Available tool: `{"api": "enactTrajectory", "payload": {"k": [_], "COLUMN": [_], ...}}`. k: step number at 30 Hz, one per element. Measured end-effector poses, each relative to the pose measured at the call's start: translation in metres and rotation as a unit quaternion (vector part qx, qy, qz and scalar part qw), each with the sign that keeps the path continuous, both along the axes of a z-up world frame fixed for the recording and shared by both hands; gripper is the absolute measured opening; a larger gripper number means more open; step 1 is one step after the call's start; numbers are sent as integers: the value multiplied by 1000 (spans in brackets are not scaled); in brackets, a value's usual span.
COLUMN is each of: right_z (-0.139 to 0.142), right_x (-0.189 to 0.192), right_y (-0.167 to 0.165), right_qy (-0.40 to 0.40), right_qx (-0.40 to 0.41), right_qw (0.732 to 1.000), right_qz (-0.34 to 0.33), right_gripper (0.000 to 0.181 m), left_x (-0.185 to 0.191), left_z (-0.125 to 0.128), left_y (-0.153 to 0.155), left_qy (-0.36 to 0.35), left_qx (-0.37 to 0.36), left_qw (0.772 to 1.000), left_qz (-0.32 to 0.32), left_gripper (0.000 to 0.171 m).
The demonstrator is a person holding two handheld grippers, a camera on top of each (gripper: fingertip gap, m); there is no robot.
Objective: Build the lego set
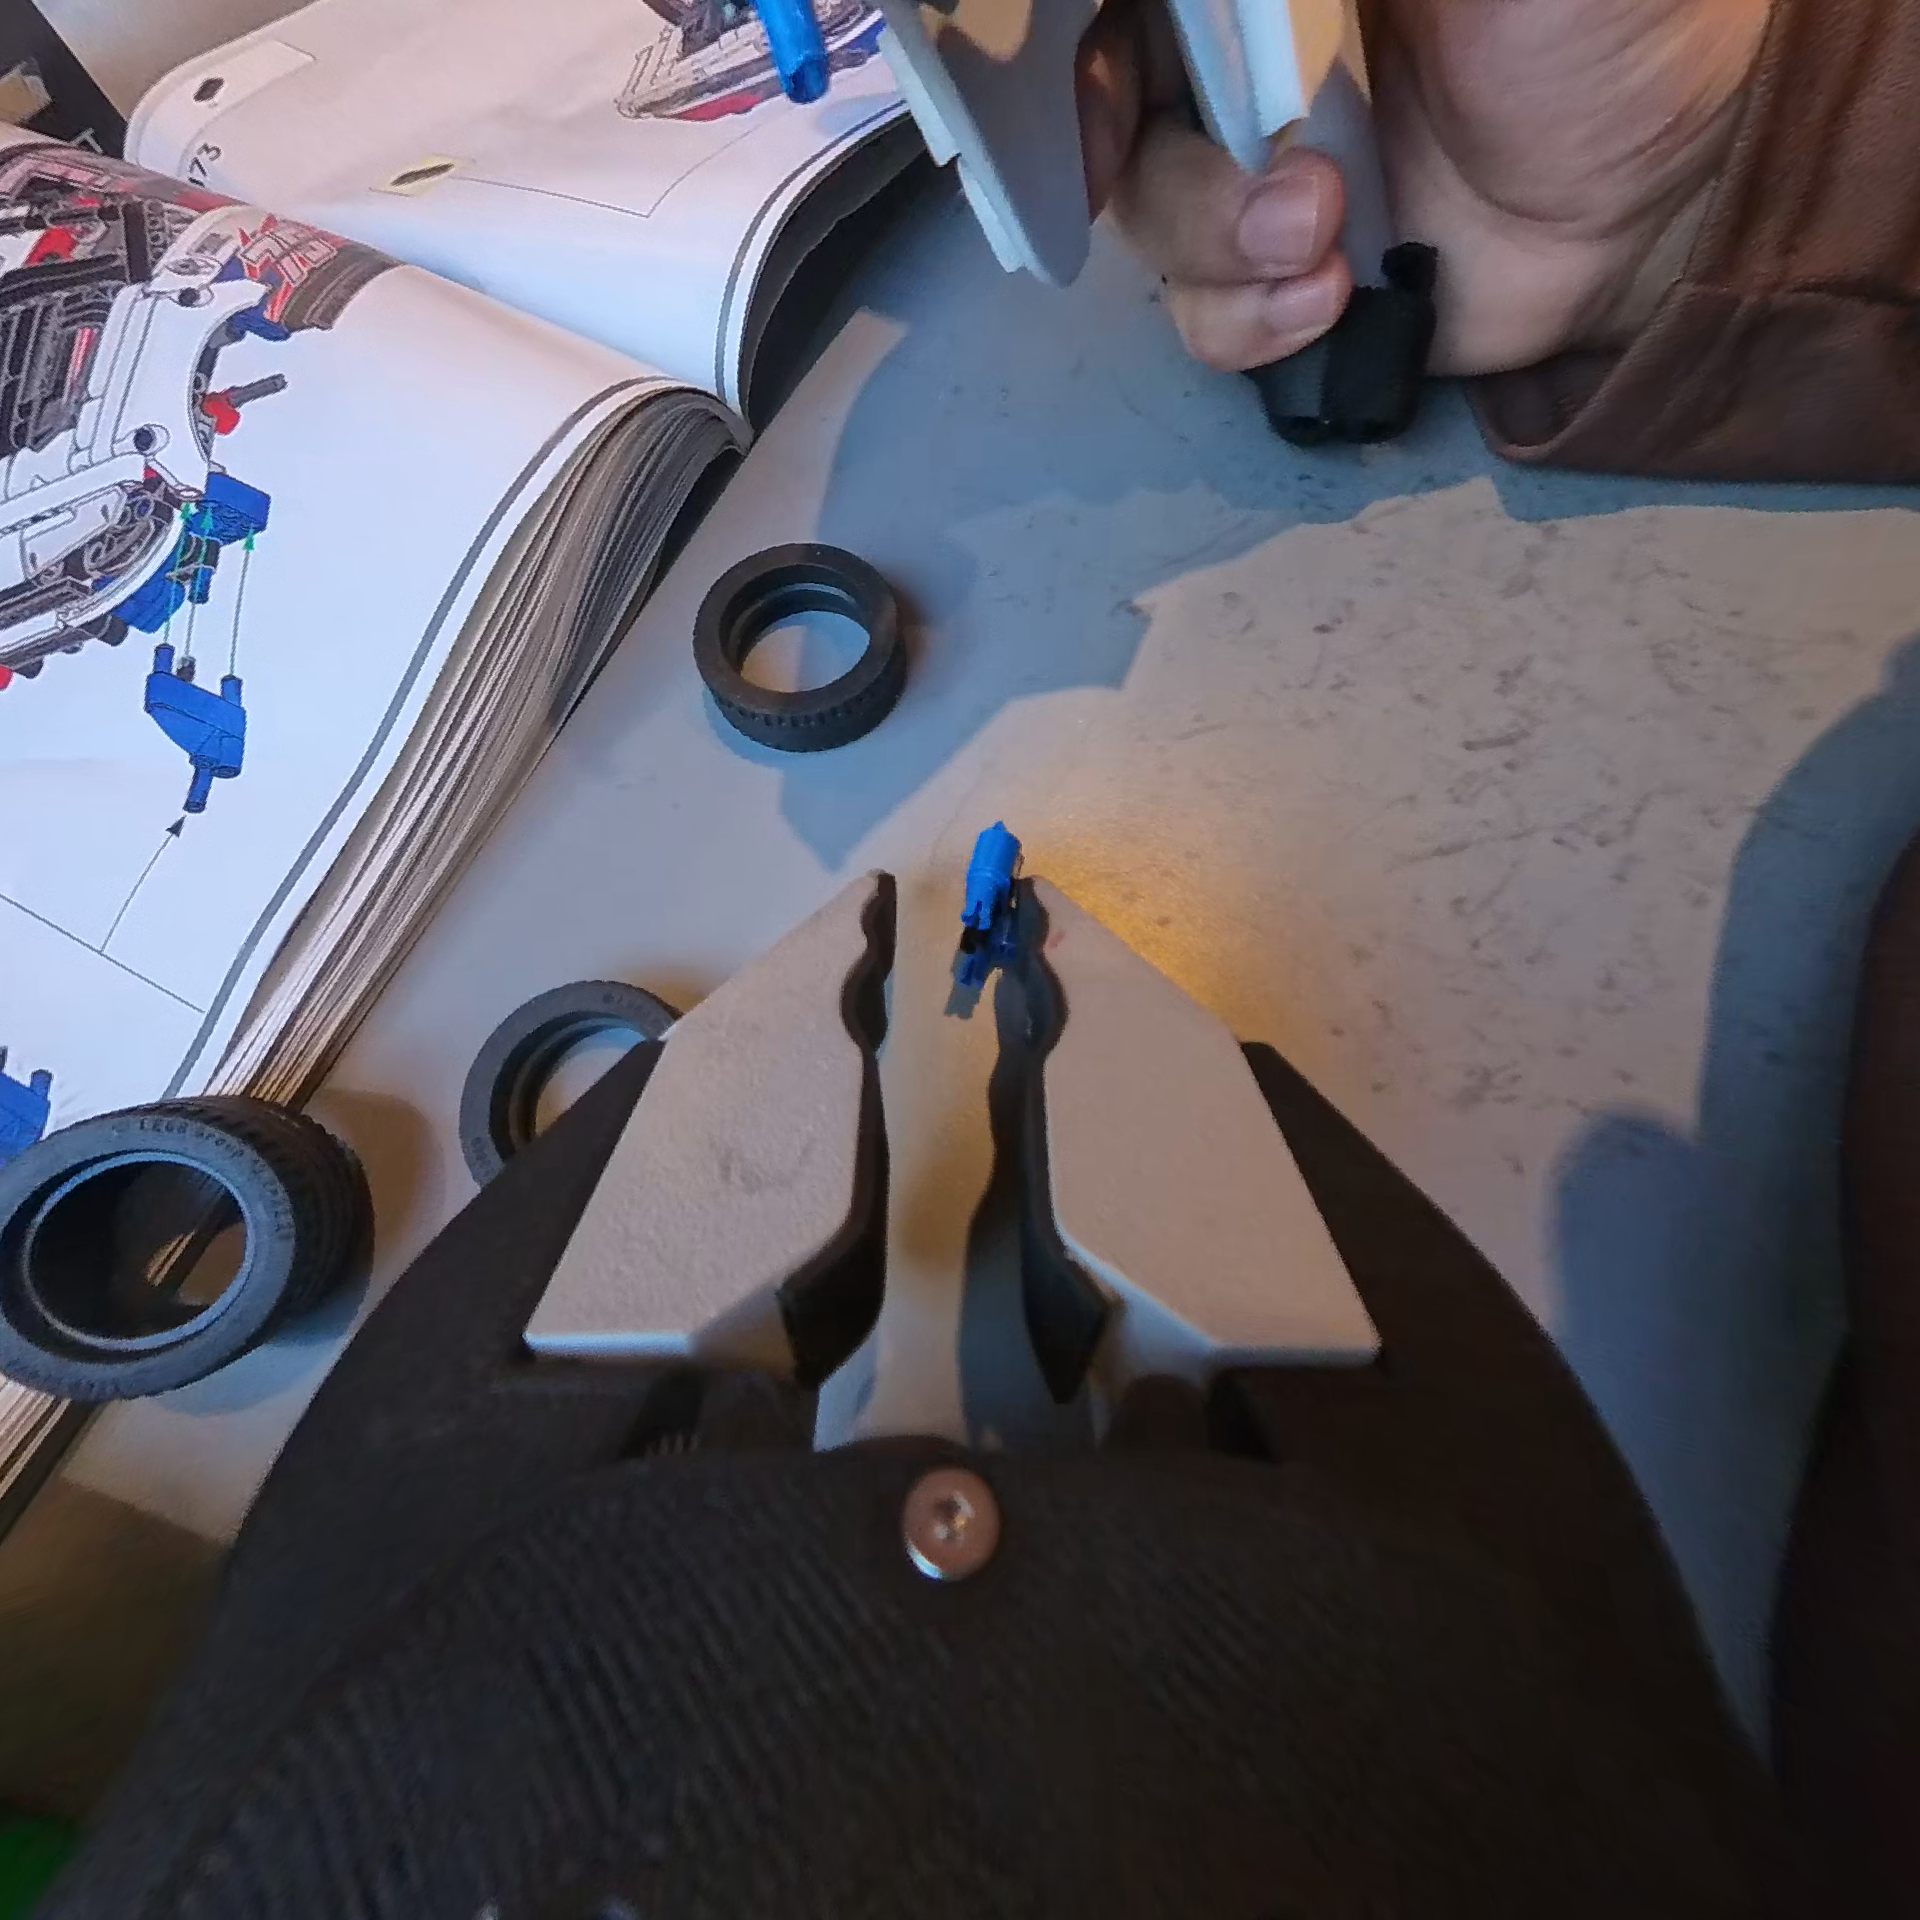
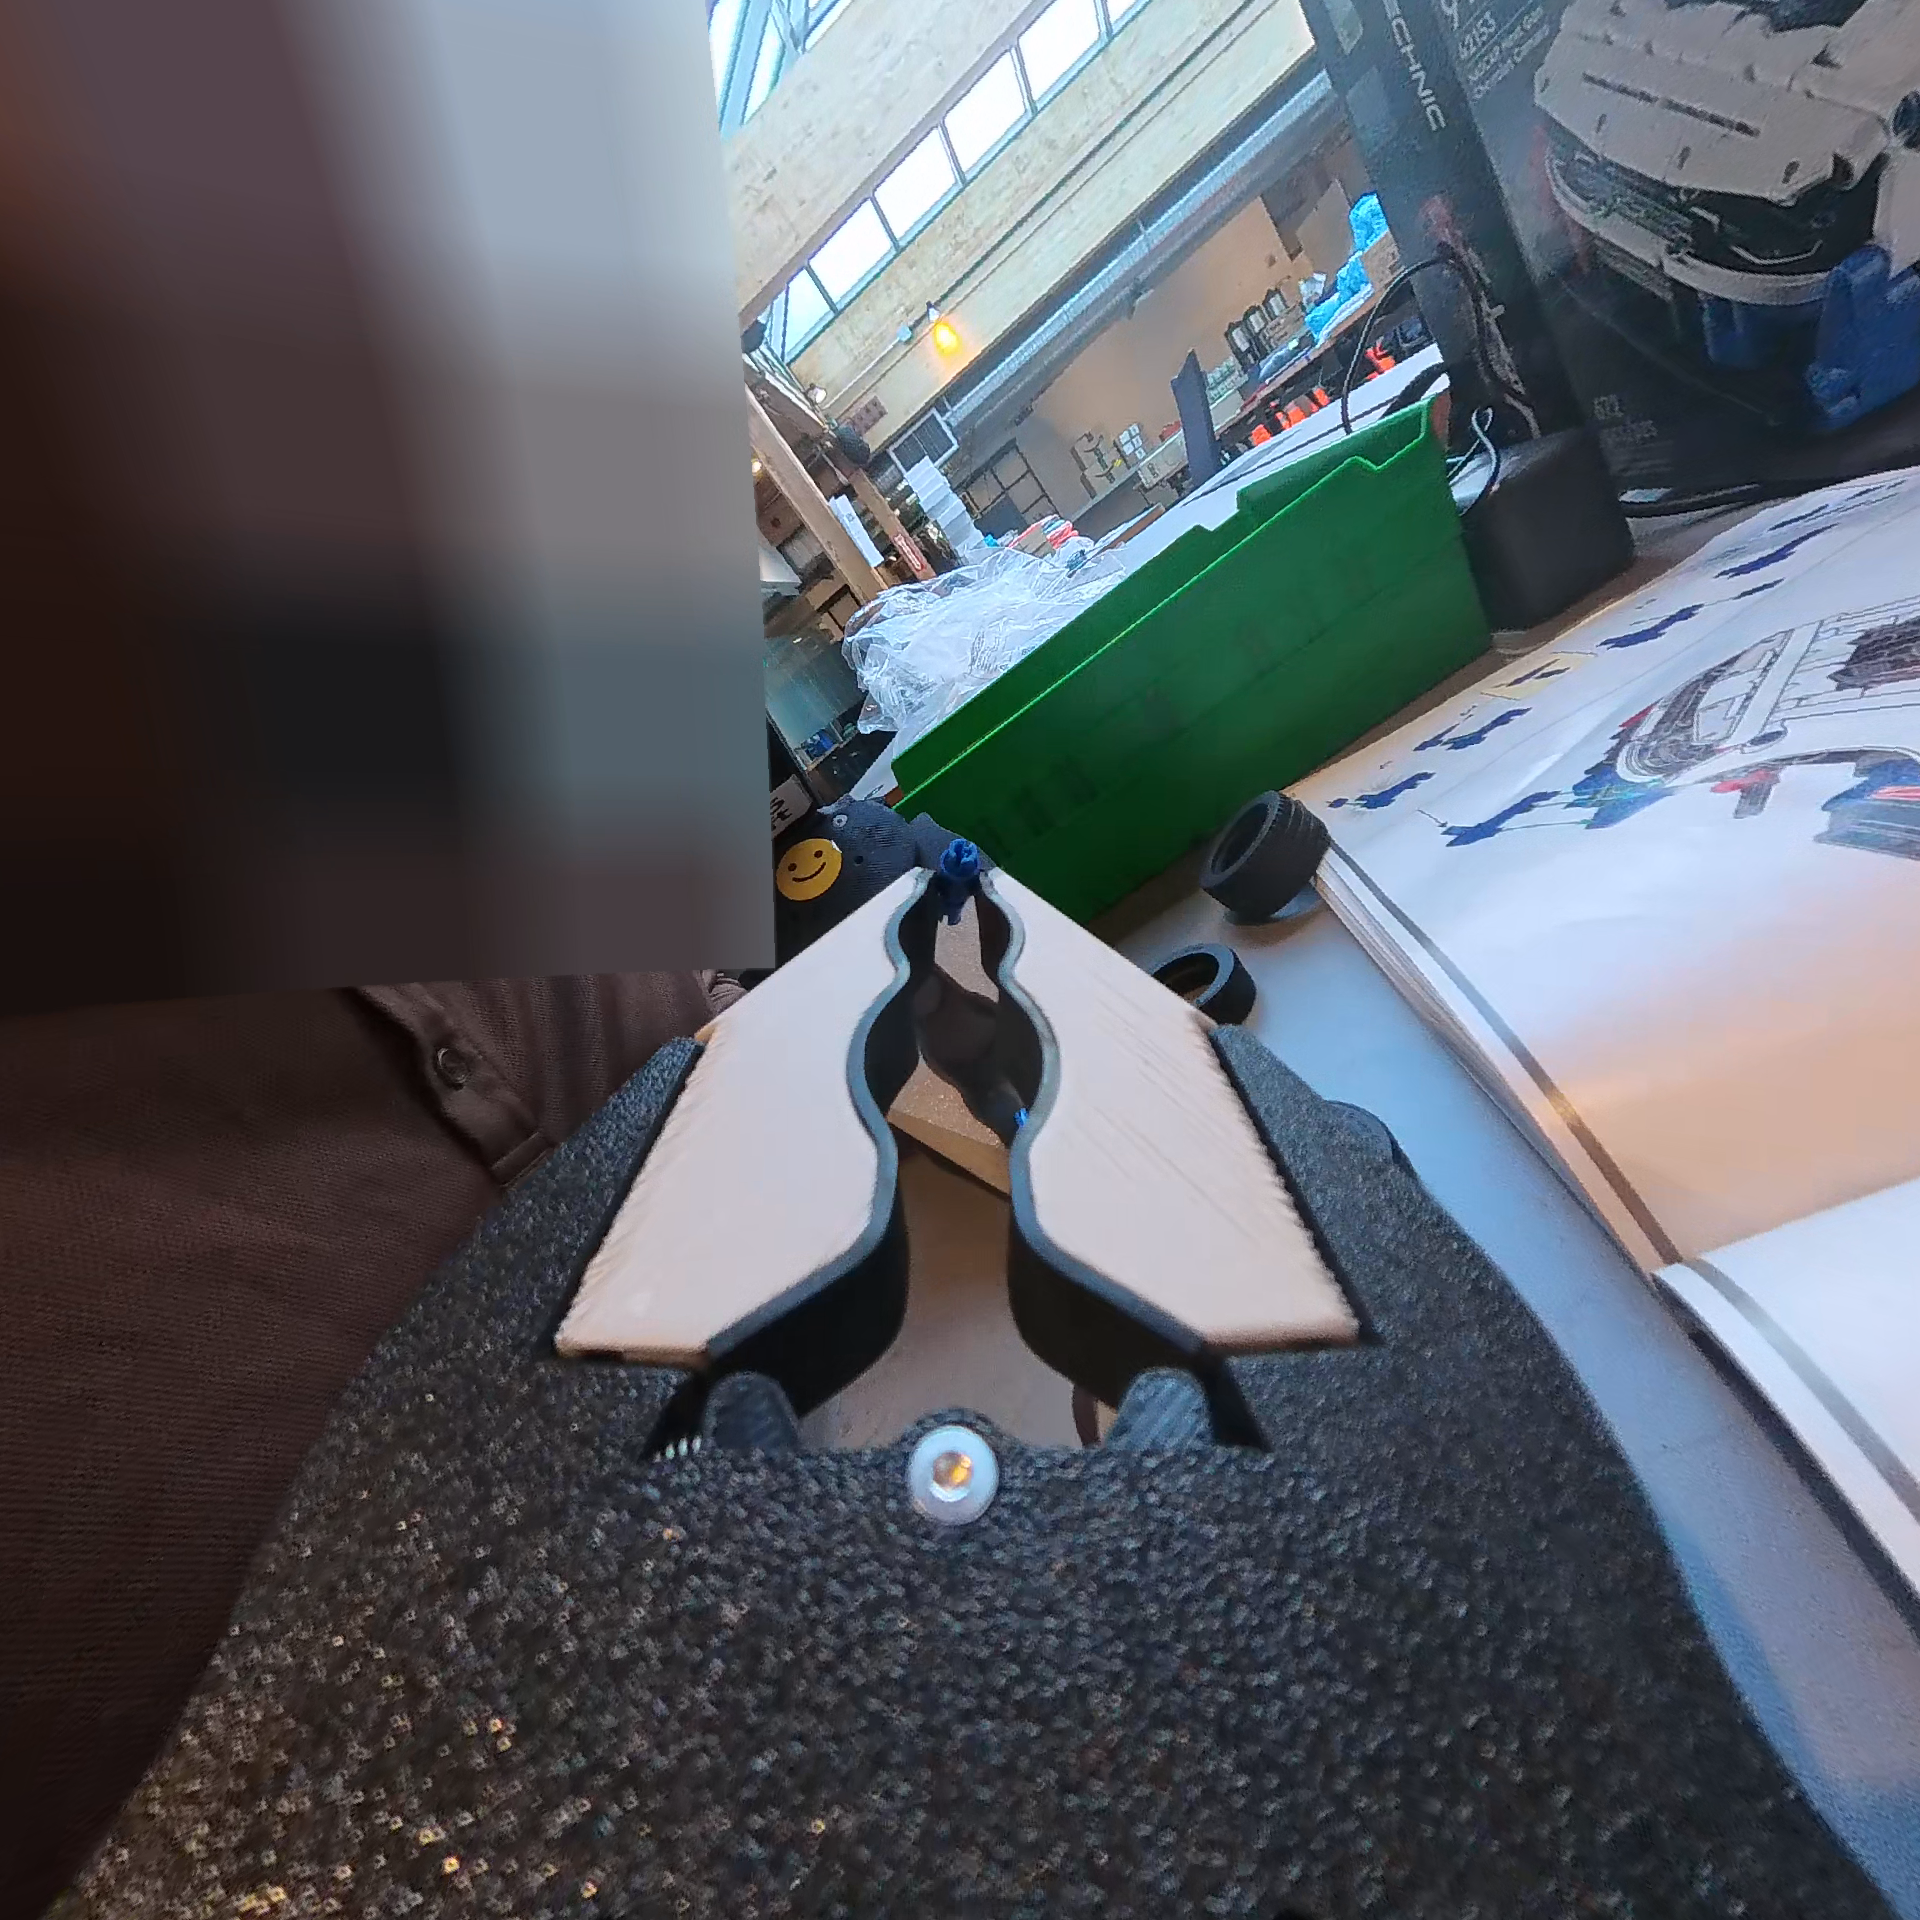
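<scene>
A small blue pin (image 1: 985, 902) sits between the tips of the left gripper (image 1: 956, 894), just off the table (image 1: 1455, 727). Its long axis runs roughly along the fingers, pointing away from the camera with a slight lean to the right. It touches the dark inner pad of the right-hand finger (image 1: 1122, 1091); a clear gap separates it from the left-hand finger (image 1: 748, 1091), so the jaws stand parted and do not clamp it.

The right gripper (image 2: 954, 891) pinches a second blue pin (image 2: 954, 871) at its very tips, jaws closed on it. That pin stands across the fingers, its ribbed end poking upward past them. In the left wrist view this gripper (image 1: 831, 62) hangs at the top, tips toward the open booklet (image 1: 436, 436), held by a hand (image 1: 1351, 208) with the thumb curled round the black handle and a brown sleeve (image 1: 1766, 312) behind.

Both grippers have pale, flat, wedge-shaped fingers with wavy black rubbery inner edges, set in black printed bodies, the right one coarsely grained.

The table is grey, mottled and scuffed. Three black rubber tyres lie on it: one flat (image 1: 798, 646) beside the booklet's thick page edge, one (image 1: 551, 1070) partly hidden by the left finger, and a treaded one (image 1: 177, 1242) at the booklet's lower corner. A green plastic bin (image 2: 1226, 707), crumpled clear bags (image 2: 966, 634) and a dark box (image 2: 1662, 208) stand farther off.
</scene>
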State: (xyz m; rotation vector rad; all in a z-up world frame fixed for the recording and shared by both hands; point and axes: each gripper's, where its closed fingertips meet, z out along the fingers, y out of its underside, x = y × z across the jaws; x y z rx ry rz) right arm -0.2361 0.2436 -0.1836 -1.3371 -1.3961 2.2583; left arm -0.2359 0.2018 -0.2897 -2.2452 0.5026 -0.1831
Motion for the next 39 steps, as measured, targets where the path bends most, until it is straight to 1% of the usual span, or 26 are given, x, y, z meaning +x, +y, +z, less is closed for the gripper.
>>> {"api": "enactTrajectory", "payload": {"k": [22, 26, 33, 38, 39], "right_z": [-1, -1, 0, -1, -1], "right_x": [-1, -1, 0, 0, 1], "right_y": [2, 2, 2, 1, 1], "right_qy": [-4, -4, -4, -5, -5], "right_qx": [-4, -5, -4, -2, 0], "right_qw": [1000, 1000, 1000, 1000, 1000], "right_qz": [-4, -5, -4, -2, -2], "right_gripper": [7, 7, 7, 7, 7], "left_x": [-1, 0, 3, 2, 2], "left_z": [0, 1, 7, 8, 9], "left_y": [0, -1, -2, -2, -2], "left_qy": [-4, -4, -17, -19, -22], "left_qx": [-2, 2, 18, 19, 23], "left_qw": [1000, 1000, 1000, 1000, 999], "left_qz": [5, -1, -10, -9, -8], "left_gripper": [21, 31, 35, 24, 18]}}
